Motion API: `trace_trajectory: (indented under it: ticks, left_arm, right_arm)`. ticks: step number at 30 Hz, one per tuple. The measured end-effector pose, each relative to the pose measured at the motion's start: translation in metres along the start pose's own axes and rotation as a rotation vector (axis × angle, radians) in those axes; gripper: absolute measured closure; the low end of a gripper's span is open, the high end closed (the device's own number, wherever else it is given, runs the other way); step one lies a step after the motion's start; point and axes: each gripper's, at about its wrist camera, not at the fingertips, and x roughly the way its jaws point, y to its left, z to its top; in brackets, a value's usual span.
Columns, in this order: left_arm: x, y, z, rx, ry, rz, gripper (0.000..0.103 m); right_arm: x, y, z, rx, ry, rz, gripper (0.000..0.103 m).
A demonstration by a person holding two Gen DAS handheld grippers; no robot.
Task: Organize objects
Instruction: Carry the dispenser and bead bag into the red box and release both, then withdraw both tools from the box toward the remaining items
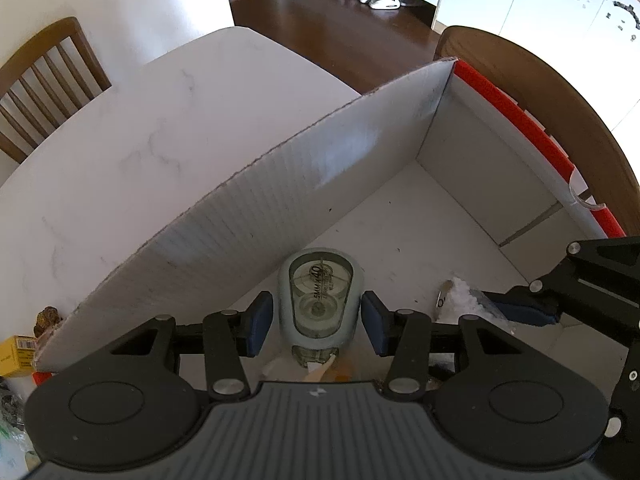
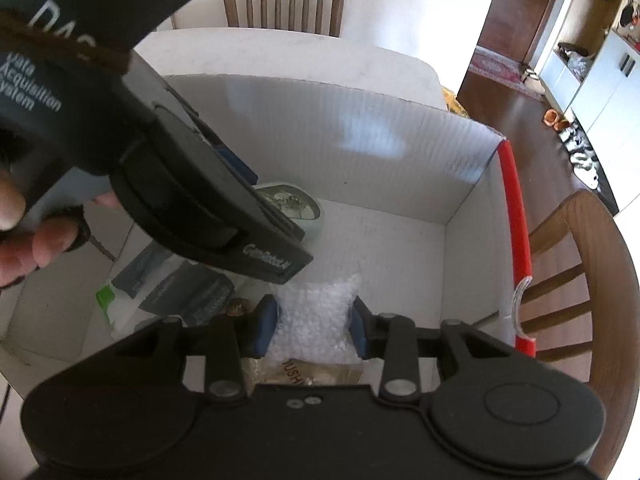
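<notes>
Two grippers work inside one white cardboard box (image 1: 280, 200) with a red rim, standing on a white marbled table (image 1: 132, 128): the left gripper (image 1: 318, 316) is spread wide, its blue pads (image 1: 258, 322) flanking one correction tape dispenser (image 1: 320, 300) (marked 5MM x 40) that lies on the box floor, a gap showing on each side. The right gripper (image 2: 316, 326) has its jaws parted around one clear bag of white beads (image 2: 320, 316), the pads at the bag's edges, though whether they press it I cannot tell.
</notes>
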Motion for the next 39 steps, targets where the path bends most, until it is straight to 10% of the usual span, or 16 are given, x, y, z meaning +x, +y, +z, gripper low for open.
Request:
trace_trajectory:
  ticks: [12, 39]
  left_arm:
    - [-0.017, 0.006, -0.002, -0.026, -0.029, -0.003, 0.046]
    - [-0.161, 0.058, -0.084, -0.064, -0.311, -0.091, 0.046]
  right_arm:
    - [-0.021, 0.001, -0.004, 0.026, -0.034, 0.021, 0.047]
    - [-0.113, 0.037, -0.004, 0.142, -0.202, 0.032, 0.044]
